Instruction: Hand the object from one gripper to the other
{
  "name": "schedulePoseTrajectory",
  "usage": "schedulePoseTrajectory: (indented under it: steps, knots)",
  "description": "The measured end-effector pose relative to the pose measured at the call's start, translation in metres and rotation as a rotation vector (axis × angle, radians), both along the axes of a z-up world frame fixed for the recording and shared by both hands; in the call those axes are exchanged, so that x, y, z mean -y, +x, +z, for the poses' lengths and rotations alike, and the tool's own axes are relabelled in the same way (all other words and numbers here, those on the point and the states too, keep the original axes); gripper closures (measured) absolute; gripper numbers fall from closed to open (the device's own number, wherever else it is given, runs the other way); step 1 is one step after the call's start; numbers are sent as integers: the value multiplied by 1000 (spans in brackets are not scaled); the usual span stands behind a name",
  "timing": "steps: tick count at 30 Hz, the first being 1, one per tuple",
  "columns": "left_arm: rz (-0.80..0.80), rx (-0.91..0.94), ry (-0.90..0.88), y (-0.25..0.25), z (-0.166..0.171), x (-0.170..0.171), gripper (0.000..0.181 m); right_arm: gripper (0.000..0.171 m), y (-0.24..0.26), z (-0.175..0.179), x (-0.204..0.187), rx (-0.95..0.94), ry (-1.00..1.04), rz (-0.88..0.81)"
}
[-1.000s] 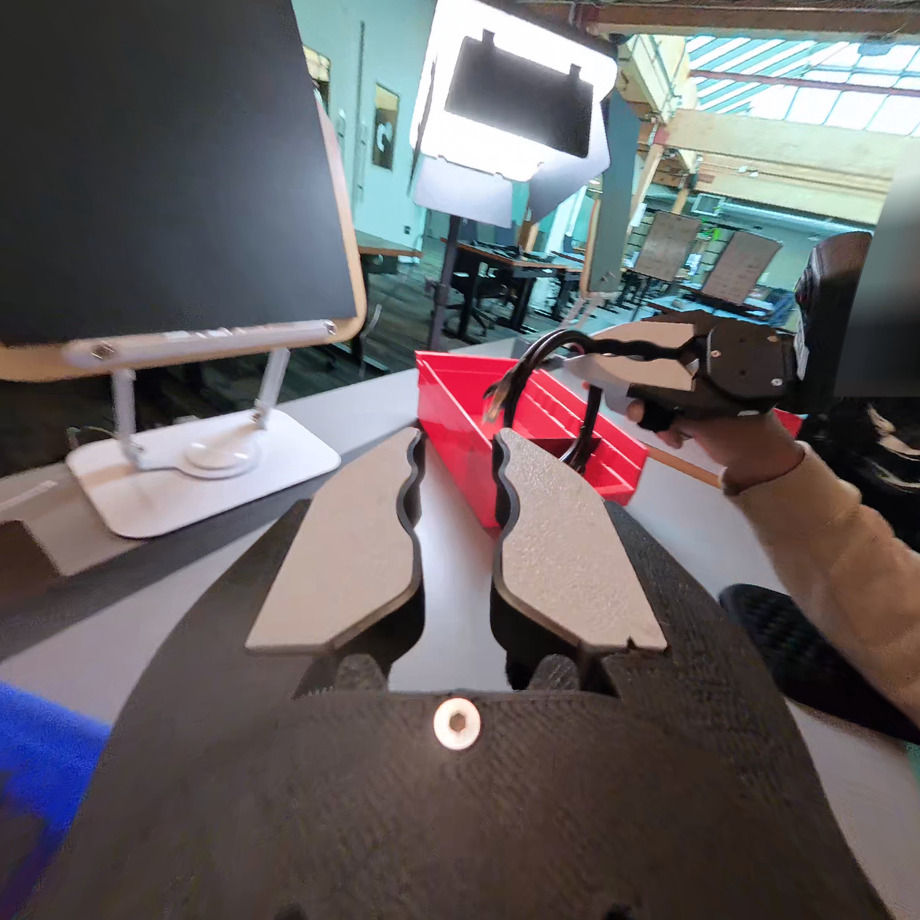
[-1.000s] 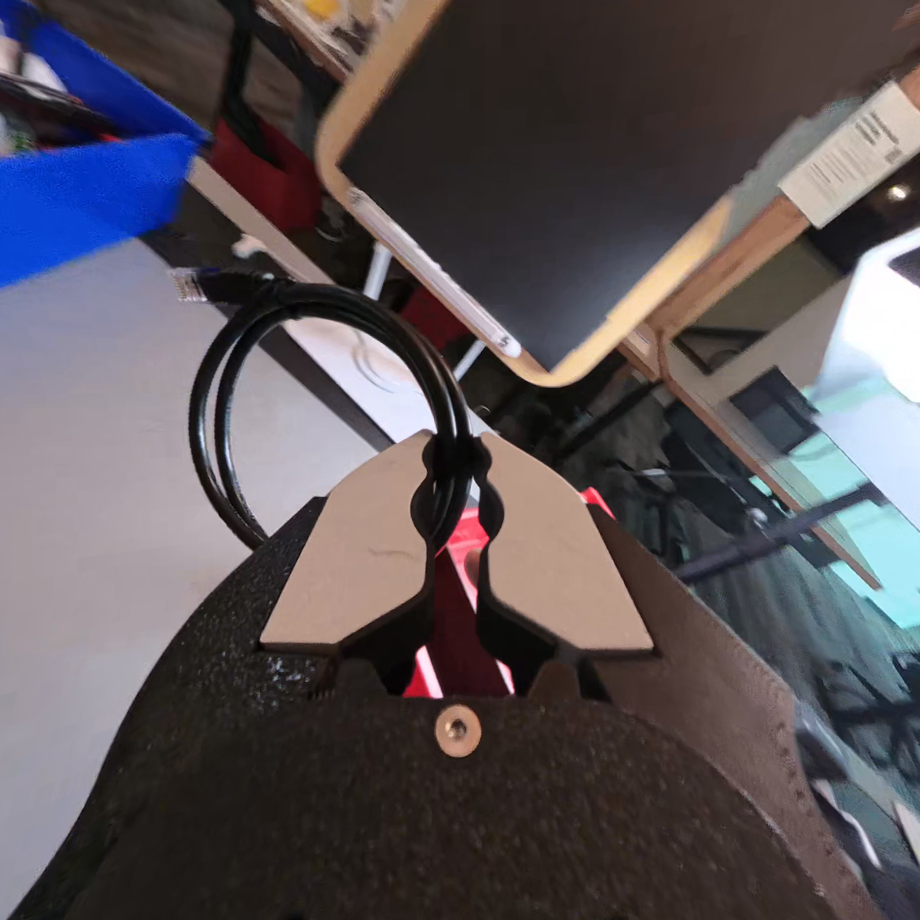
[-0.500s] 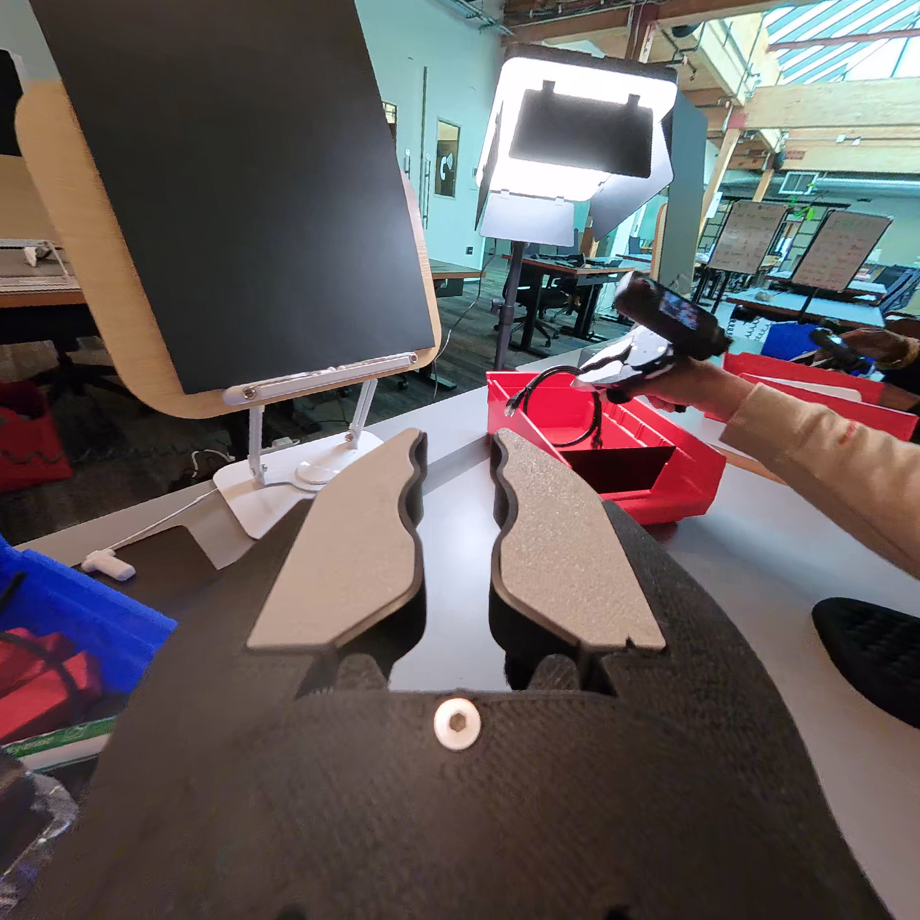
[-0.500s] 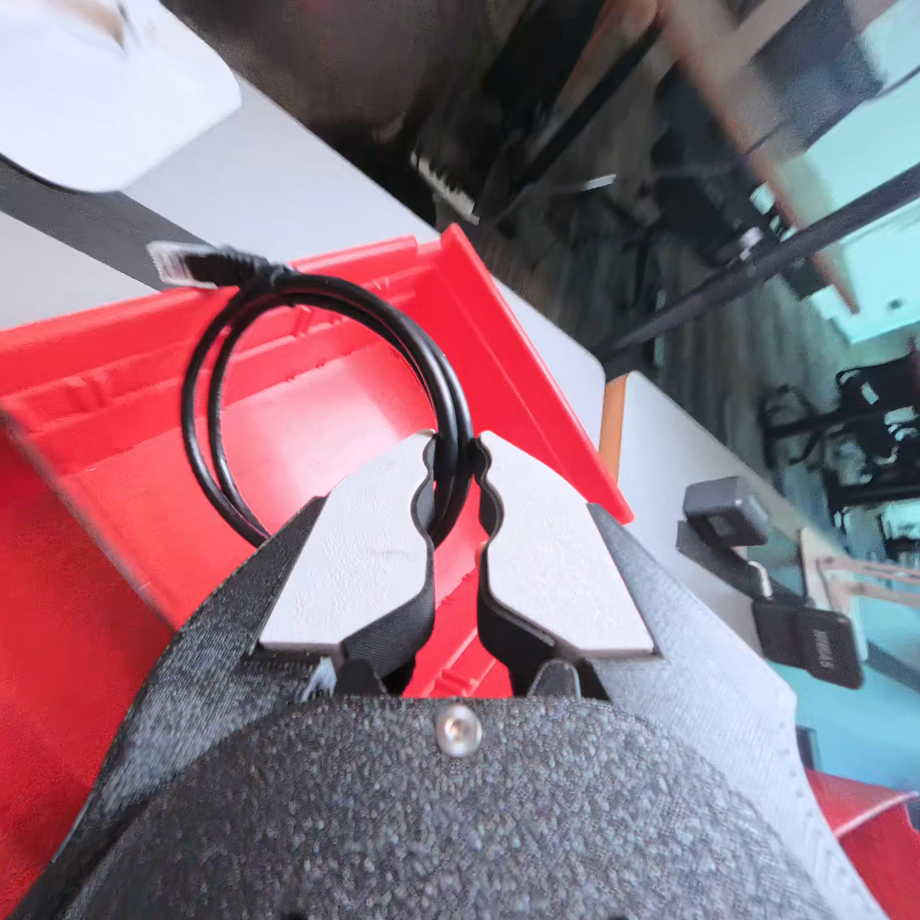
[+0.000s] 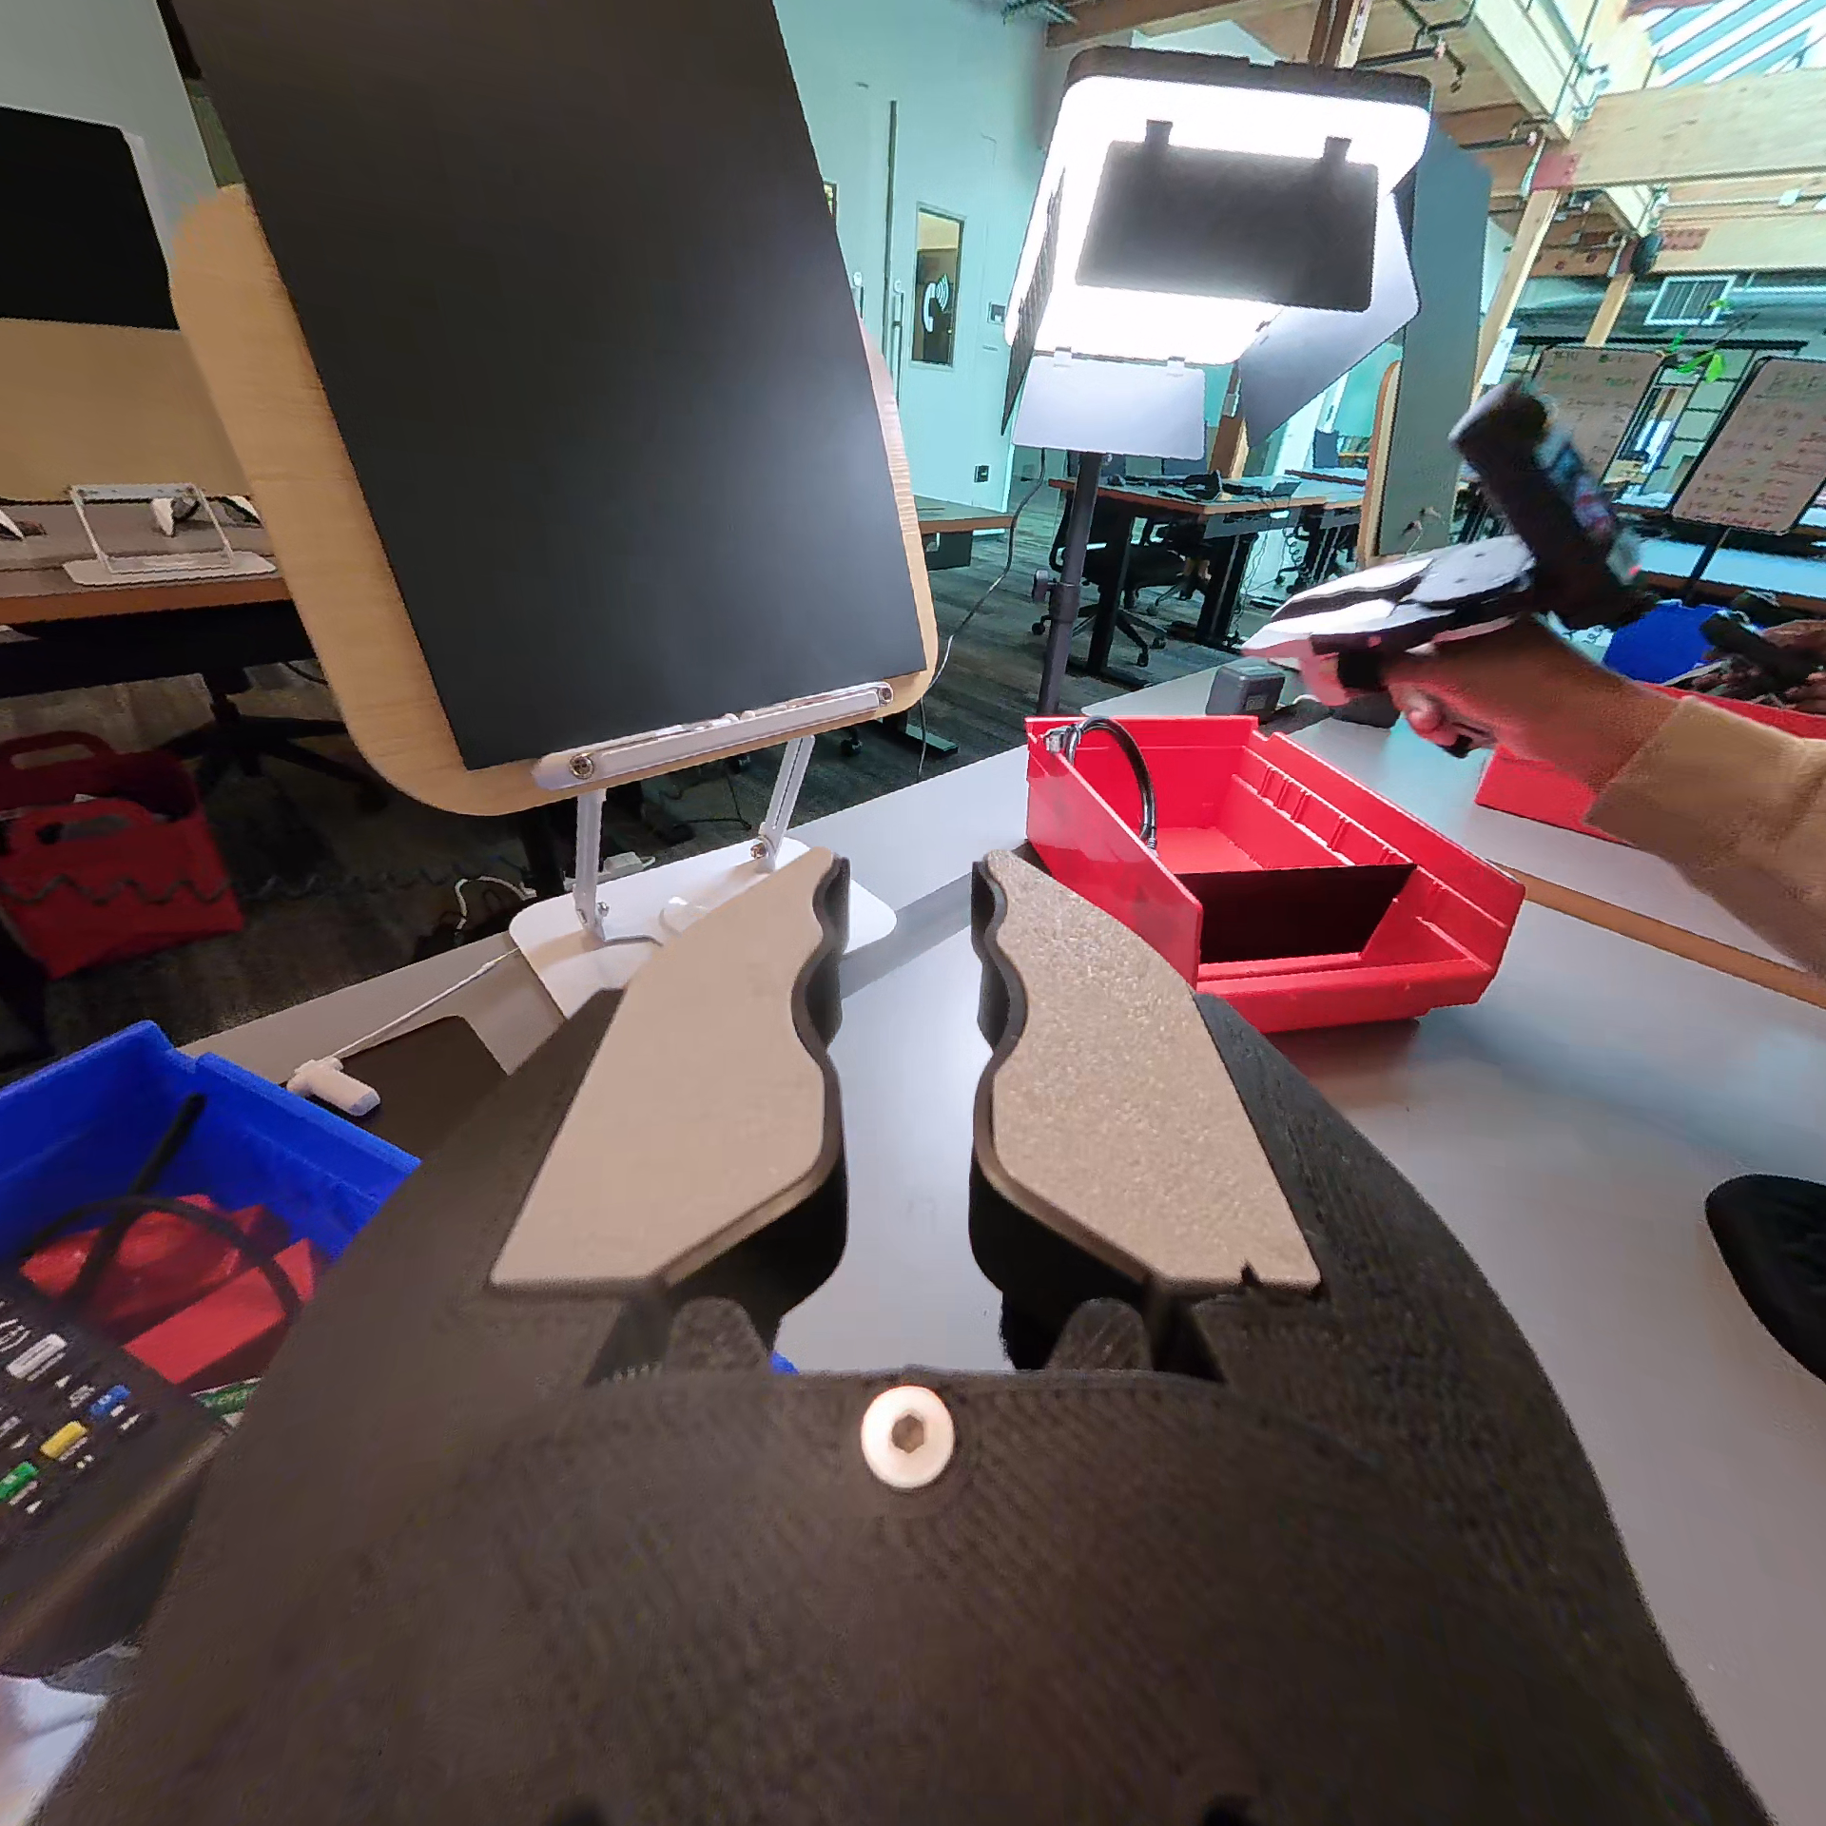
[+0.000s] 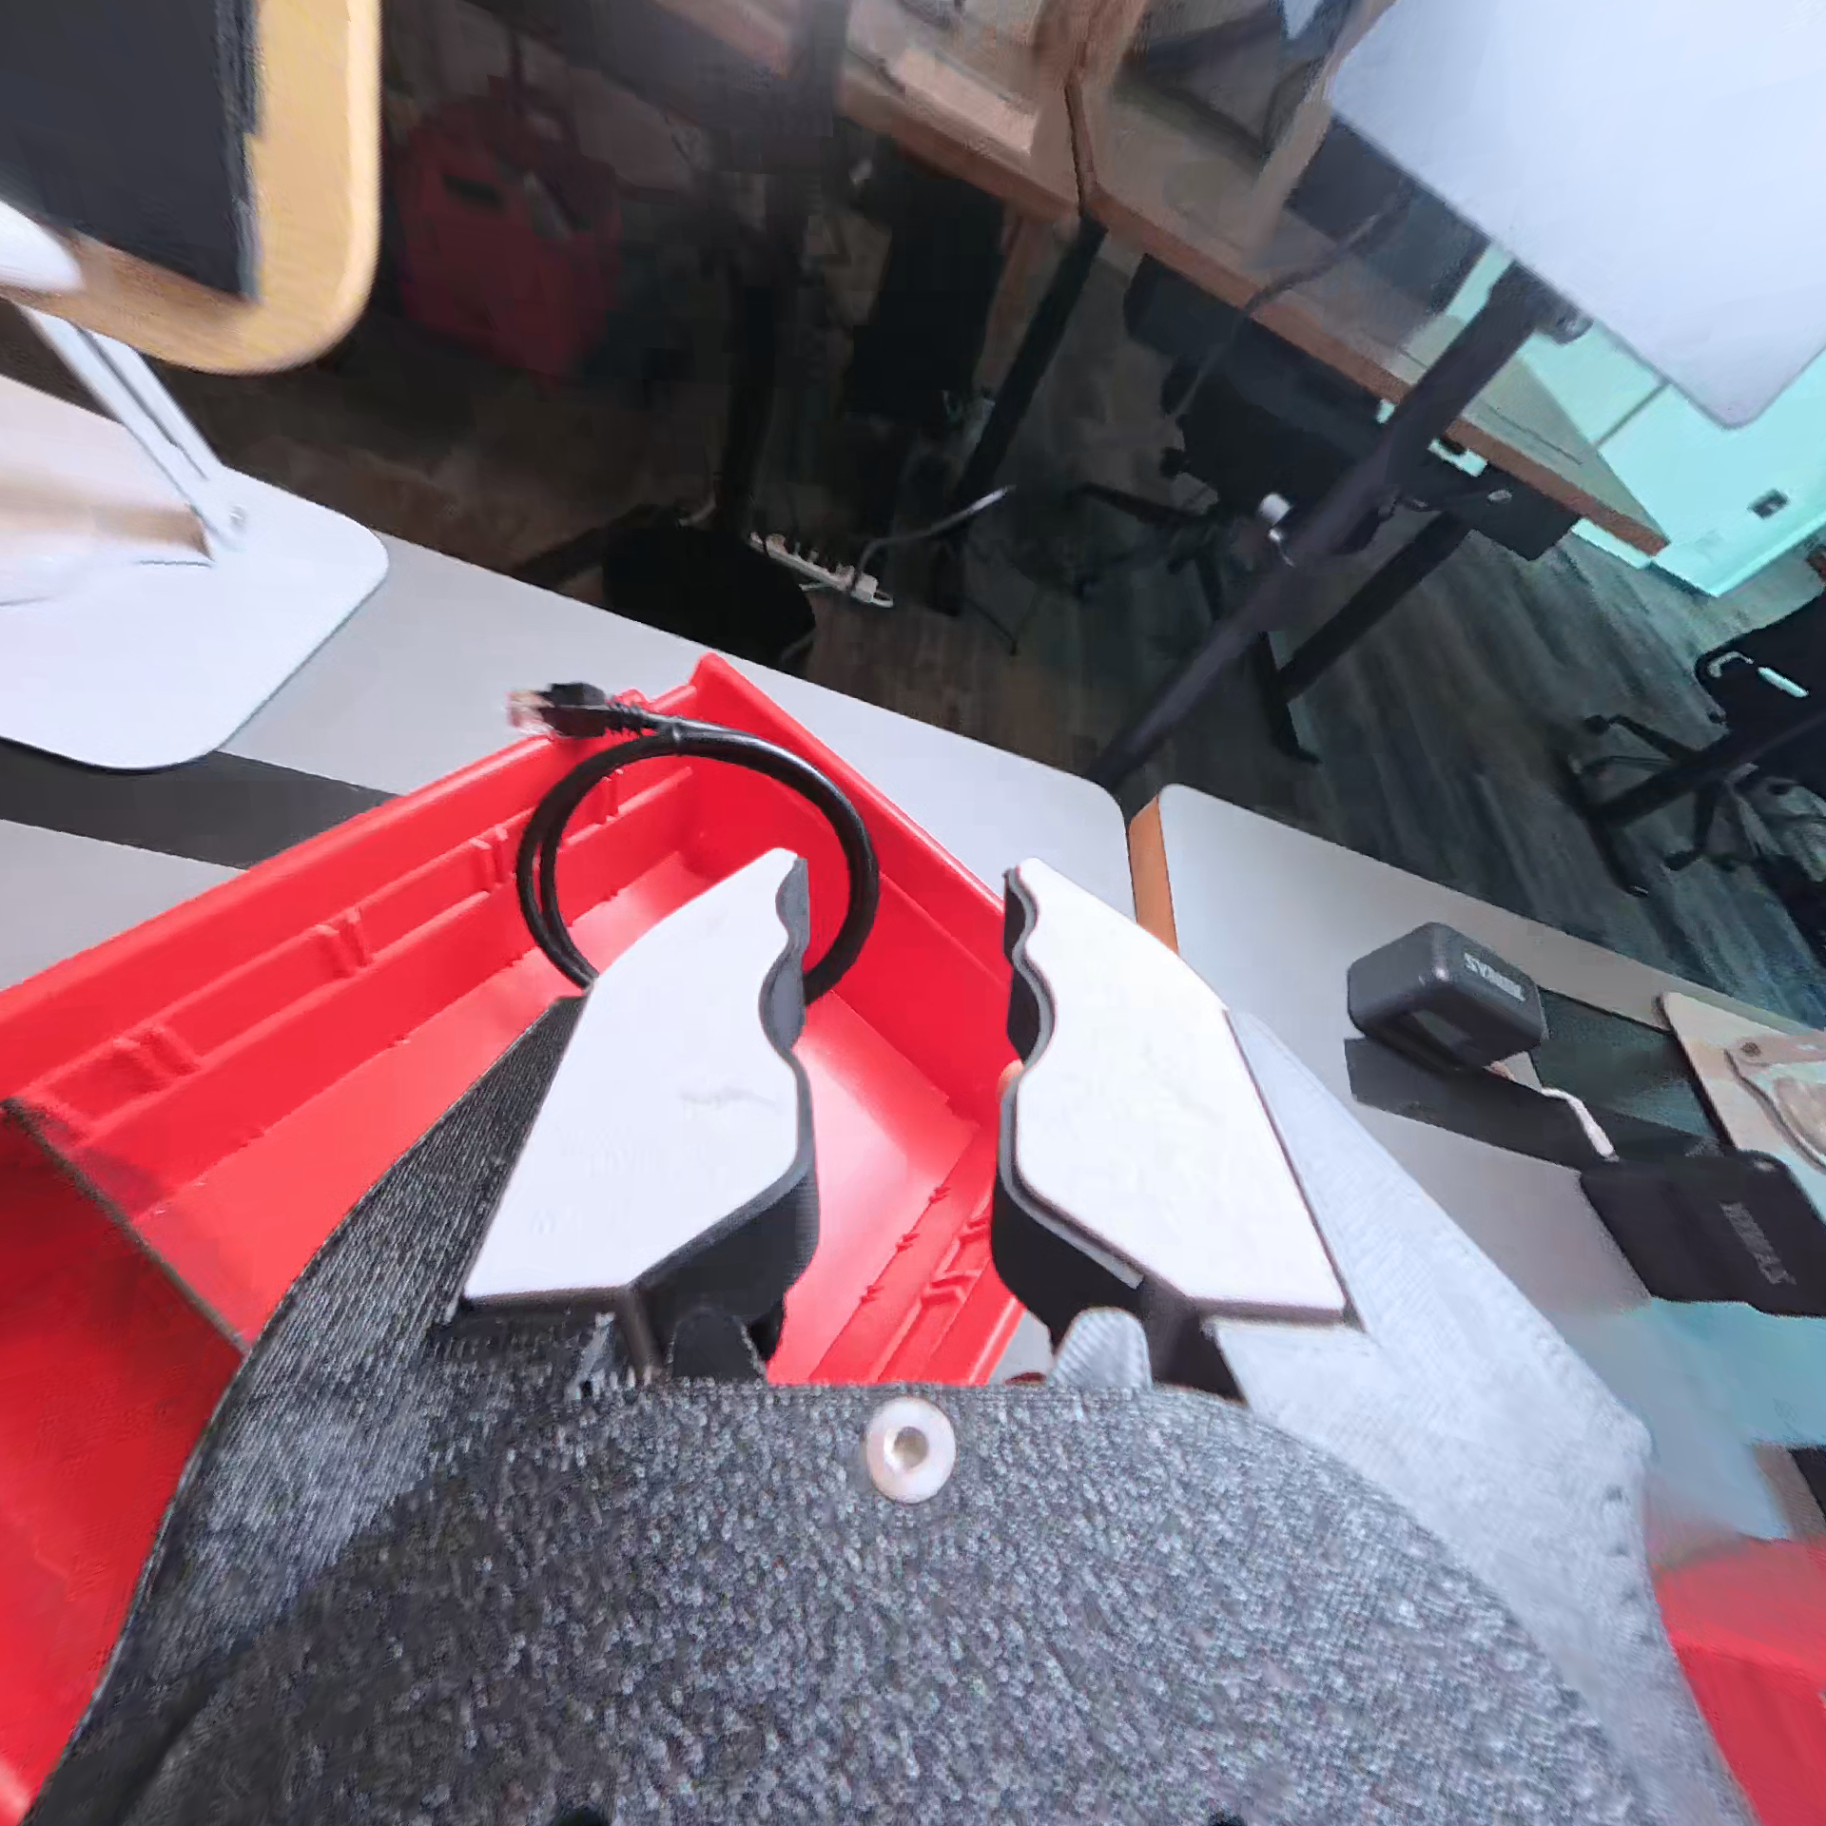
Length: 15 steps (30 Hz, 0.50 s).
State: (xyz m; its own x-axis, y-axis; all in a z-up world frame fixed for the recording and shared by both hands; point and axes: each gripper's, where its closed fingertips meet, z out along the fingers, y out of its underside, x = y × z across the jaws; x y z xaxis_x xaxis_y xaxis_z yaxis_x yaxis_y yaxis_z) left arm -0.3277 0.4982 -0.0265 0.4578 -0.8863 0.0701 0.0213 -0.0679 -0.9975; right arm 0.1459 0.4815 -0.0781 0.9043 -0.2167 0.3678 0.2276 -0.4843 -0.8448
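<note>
A coiled black network cable (image 6: 692, 840) with a clear plug stands on edge in the far end of a red bin (image 6: 296, 1047), leaning on its back wall. It also shows in the left wrist view (image 5: 1121, 771), inside the red bin (image 5: 1383, 949). My right gripper (image 6: 899, 889) is open and empty just above and behind the cable; in the left wrist view it (image 5: 1285, 632) hovers above the bin's right side. My left gripper (image 5: 904, 879) is open and empty over the grey table (image 5: 1482, 1136), short of the bin.
A dark board on a white stand (image 5: 553, 395) rises at the table's back left. A blue bin (image 5: 148, 1166) with a remote and red items sits at the left. A studio light (image 5: 1215, 247) stands behind. Black devices (image 6: 1443, 998) lie on the neighbouring table. Some 50 cm of space lies between my two pairs of fingers.
My right gripper carried the cable over the red bin, opened and let it go; the cable now rests in the bin. My left gripper stayed open and drew back.
</note>
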Motion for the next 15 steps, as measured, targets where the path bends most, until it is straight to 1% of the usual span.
schedulePoseTrajectory:
  steps: [4,6,9,12,13,15]
  knots:
    - [21,-28,32,-2,1,0,158,134,-47,26,19,-64,152,145]
    - [37,-38,46,-5,2,-2,158,134,-79,34,33,-113,248,235]
    - [78,-56,81,-14,5,-7,158,136,-135,38,60,-238,421,367]
    - [159,-102,125,-31,6,-18,158,139,-199,24,86,-388,523,515]
    - [190,-117,136,-38,7,-23,159,139,-221,14,93,-413,527,567]
    - [246,-137,145,-54,8,-31,160,139,-255,-12,100,-399,507,635]
